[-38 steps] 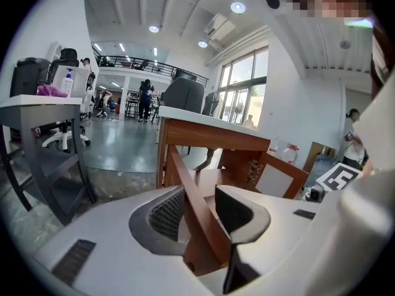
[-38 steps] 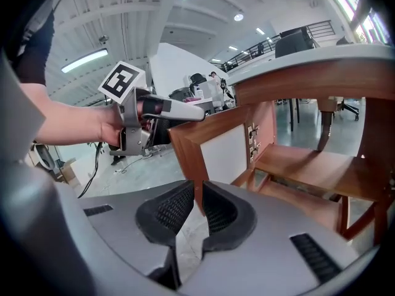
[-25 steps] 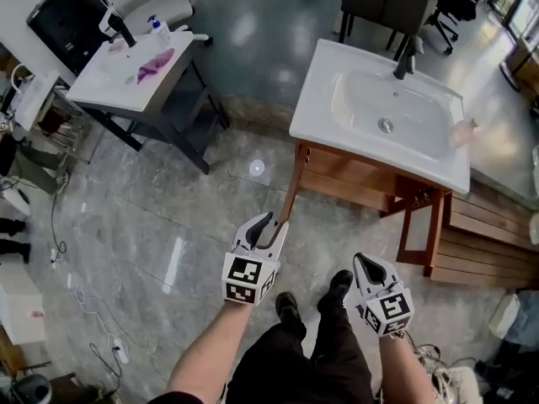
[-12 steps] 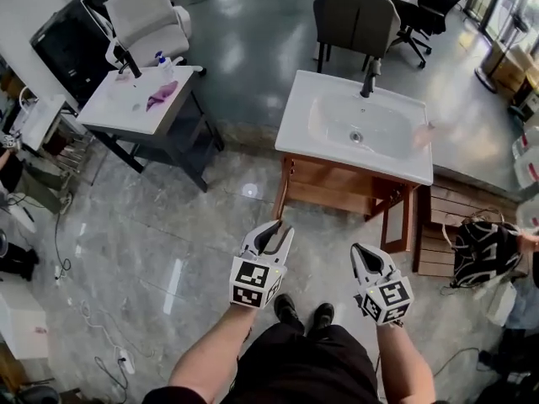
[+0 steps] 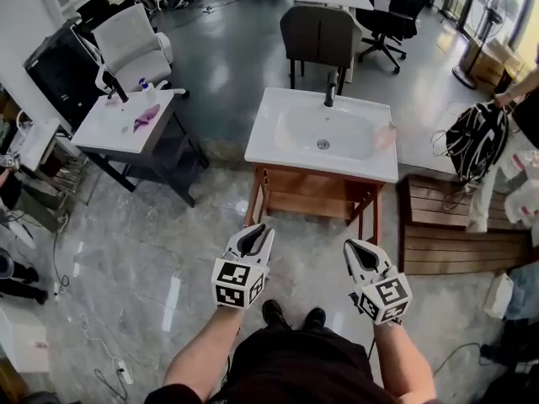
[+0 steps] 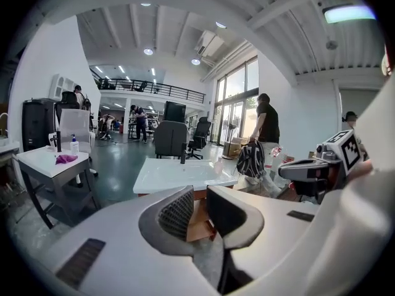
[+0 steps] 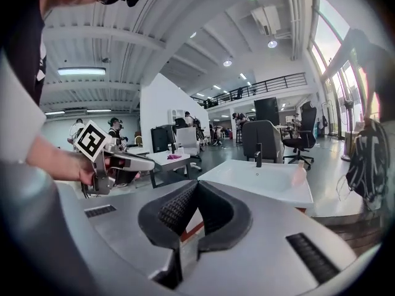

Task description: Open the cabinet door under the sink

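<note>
Left tongs [image 5: 255, 231] have just been closing to a narrow gap, nothing between; right tongs [image 5: 354, 248] are pressed together, empty. Open floor [image 5: 307, 238] ahead. One wooden cabinet [image 5: 313, 194] beneath the sink [image 5: 324, 133]; a second washstand [image 5: 126, 124] far left.

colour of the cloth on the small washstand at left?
Purple. The cloth shows best in the head view.
</note>
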{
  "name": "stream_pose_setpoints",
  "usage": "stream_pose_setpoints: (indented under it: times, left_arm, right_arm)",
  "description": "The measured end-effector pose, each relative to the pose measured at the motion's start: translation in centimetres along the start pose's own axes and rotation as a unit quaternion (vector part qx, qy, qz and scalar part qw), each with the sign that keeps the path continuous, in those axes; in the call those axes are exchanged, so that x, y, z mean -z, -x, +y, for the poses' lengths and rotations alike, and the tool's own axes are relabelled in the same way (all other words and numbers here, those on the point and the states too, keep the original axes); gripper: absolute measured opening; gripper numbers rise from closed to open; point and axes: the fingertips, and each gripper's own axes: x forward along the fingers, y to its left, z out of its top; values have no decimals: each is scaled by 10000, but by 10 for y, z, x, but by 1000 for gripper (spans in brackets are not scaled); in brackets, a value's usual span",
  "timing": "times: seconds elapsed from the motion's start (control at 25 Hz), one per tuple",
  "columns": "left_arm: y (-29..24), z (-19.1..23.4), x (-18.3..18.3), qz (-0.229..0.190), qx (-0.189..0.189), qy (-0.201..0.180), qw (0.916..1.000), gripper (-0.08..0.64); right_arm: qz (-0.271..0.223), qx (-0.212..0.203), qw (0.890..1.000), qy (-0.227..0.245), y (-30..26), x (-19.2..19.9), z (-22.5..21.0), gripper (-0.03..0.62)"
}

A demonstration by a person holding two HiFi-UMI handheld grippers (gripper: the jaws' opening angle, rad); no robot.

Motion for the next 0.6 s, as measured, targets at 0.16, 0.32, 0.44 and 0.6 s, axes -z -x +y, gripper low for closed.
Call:
stream_pose_setpoints:
  times: [0.16,0.32,0.44,0.6]
  left_arm:
    - [3,-29,-22,-70,-215,3,9997,61]
    - [6,-57,-38,-172,-275,-41,9995,50]
    - [12,-77,-48,-252,-262,-111,9993,45]
    - [19,-95,-61,-410,-209,-139,9988,34]
  right_arm:
    - [-455,60,9989,-77,43,-32,-28,12]
    - [-752,240,9969,-57,71,-56,-49,12]
    - [-879,211,9959,-57,87,-60,-53,12]
    - [-1111,256,9934,-126,106,-72,-61,12]
